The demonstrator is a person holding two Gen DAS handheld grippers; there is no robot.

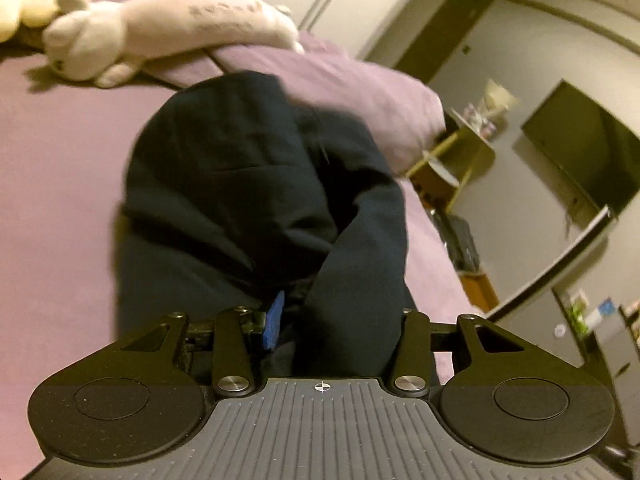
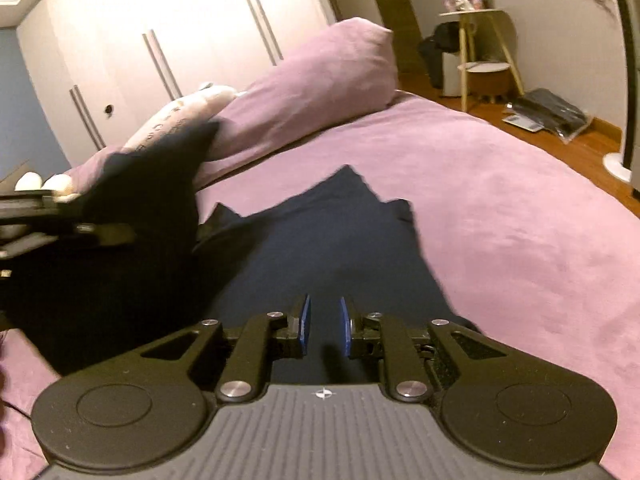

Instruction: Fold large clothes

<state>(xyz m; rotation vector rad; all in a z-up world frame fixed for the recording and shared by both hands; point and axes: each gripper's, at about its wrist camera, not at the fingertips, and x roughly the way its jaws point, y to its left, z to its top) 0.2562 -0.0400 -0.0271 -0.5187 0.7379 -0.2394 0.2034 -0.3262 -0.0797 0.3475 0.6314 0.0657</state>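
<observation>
A large dark navy garment (image 2: pixel 320 240) lies partly flat on the purple bed (image 2: pixel 500 220). One bunched part of the garment (image 1: pixel 248 168) is lifted, and my left gripper (image 1: pixel 336 316) is shut on that thick fold. One blue pad (image 1: pixel 274 320) shows there; cloth hides the other. From the right wrist view, the left gripper (image 2: pixel 100 232) enters at the left edge with the raised cloth (image 2: pixel 152 184) hanging from it. My right gripper (image 2: pixel 325 325) hovers low over the flat part, its blue pads a narrow gap apart with nothing between them.
A purple pillow (image 2: pixel 320 80) and a pale plush toy (image 1: pixel 160 28) lie at the head of the bed, with white wardrobe doors (image 2: pixel 160 40) behind. A small side table (image 2: pixel 480 40), a wall television (image 1: pixel 580 148) and a dark bag on the wooden floor (image 2: pixel 552 116) stand beyond the bed's far edge.
</observation>
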